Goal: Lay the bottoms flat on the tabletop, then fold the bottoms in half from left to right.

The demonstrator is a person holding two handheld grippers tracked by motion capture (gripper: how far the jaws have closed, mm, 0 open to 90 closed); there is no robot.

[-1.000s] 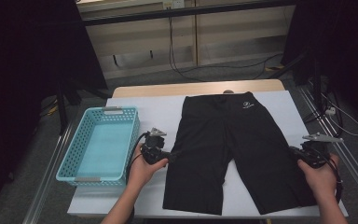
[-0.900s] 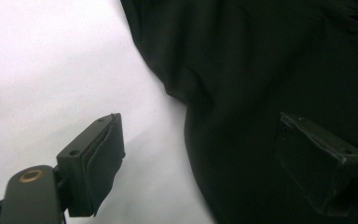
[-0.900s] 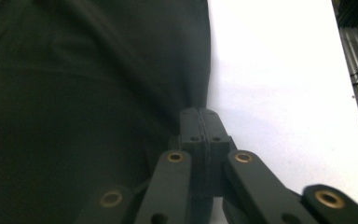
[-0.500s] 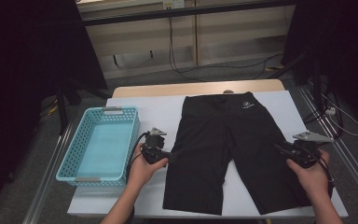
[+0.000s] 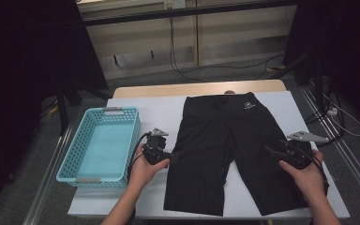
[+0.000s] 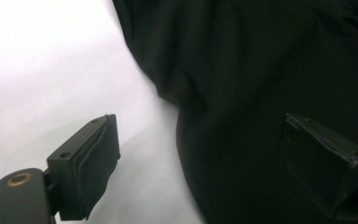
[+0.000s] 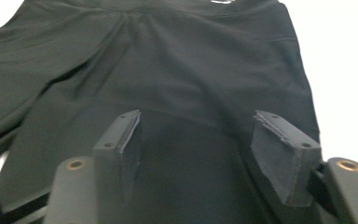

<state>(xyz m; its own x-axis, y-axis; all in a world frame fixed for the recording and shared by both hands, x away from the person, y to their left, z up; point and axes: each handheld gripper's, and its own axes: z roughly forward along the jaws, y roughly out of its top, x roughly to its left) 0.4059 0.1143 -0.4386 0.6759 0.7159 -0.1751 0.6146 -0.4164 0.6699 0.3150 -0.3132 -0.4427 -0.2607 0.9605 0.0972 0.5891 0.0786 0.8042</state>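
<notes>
Right tongs: jaws have just been opening, now wide, nothing pinched, poised over the right leg of the black shorts; they have shifted inward from the outer hem since a second ago. Left tongs: wide, straddling the left leg's edge, unchanged. Shorts lie flat on the white worktop, beside the blue basket. Likely a release before regripping to fold.

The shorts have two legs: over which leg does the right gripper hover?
The right gripper hovers over the leg at the high view's right; the other leg lies beside the left gripper.
</notes>
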